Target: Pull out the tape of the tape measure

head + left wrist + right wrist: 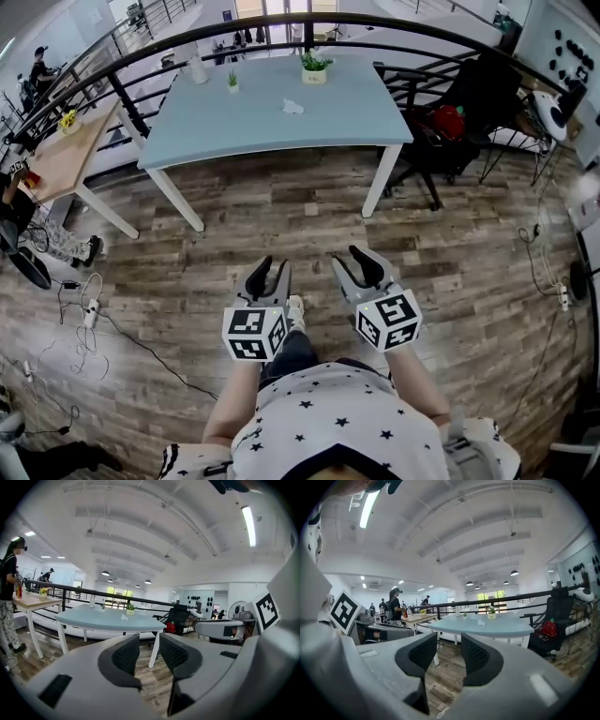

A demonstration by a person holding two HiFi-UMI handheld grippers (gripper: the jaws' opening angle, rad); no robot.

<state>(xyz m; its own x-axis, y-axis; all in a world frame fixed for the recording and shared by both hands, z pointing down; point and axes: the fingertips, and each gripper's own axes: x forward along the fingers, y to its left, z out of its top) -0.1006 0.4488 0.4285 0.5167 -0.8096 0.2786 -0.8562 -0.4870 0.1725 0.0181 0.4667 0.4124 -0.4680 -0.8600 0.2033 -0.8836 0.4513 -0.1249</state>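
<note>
Tape measure unseen, left tongs (275,266), right tongs (345,257)

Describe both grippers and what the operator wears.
Left gripper and right gripper match: light grey bodies, two curved jaws lined with black textured pads, each carrying a white marker cube with black squares. No cables visible. The person wears a white short-sleeved shirt with black stars.

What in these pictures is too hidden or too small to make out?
- Tape measure: none identifiable in any view.
- Small white thing on the blue table: too small in every view to name.
- Person by the wooden table, head view: cut off by the left edge.
</note>
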